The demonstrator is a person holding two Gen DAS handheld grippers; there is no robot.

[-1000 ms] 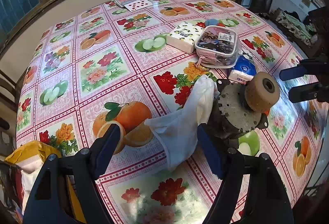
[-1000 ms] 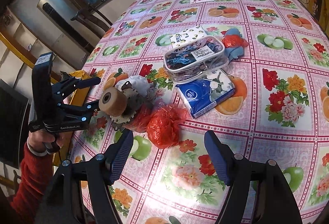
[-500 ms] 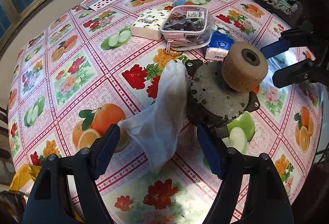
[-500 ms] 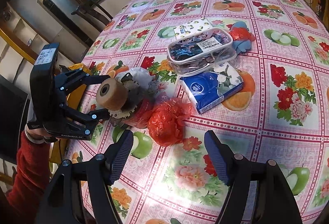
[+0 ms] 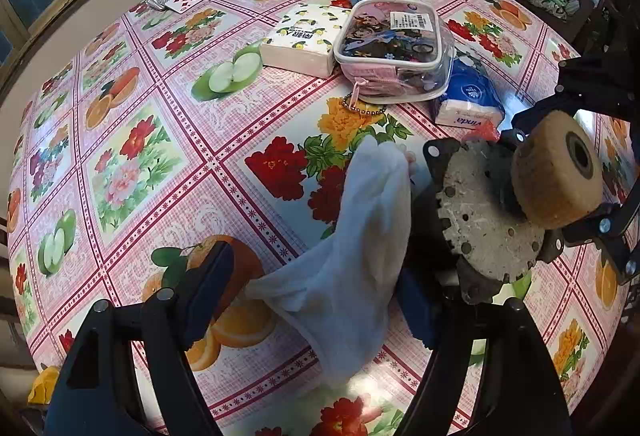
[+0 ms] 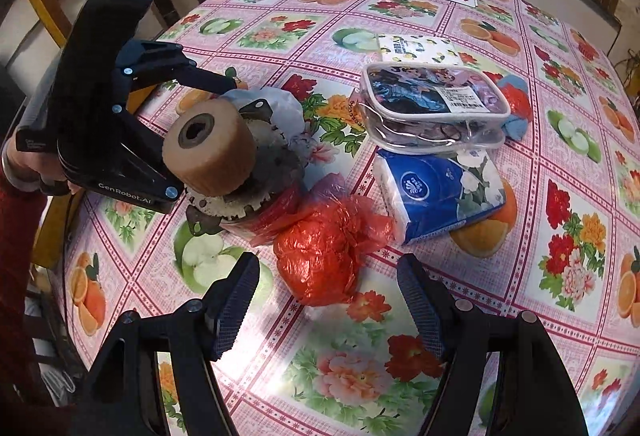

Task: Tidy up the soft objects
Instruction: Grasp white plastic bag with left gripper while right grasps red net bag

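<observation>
I hold the left gripper (image 5: 308,292) wide open astride the white plastic bag (image 5: 352,256), nothing pinched yet, to bracket its loose end. Right gripper (image 6: 328,300) gapes empty at the crumpled red bag (image 6: 324,252), both beside the gear motor (image 6: 240,164).

Right pad of the left gripper (image 5: 312,310): partly covered by the white translucent plastic bag (image 5: 360,236).
Blue and red soft item (image 6: 516,104): mostly hidden behind the clear zip pouch with printed cartoon figures (image 6: 432,104); its kind cannot be told.
Yellow object (image 5: 42,384): cut off below the edge of the floral oilcloth tabletop (image 5: 132,156).
Person's hand (image 6: 24,172): largely hidden by the gripper body.
</observation>
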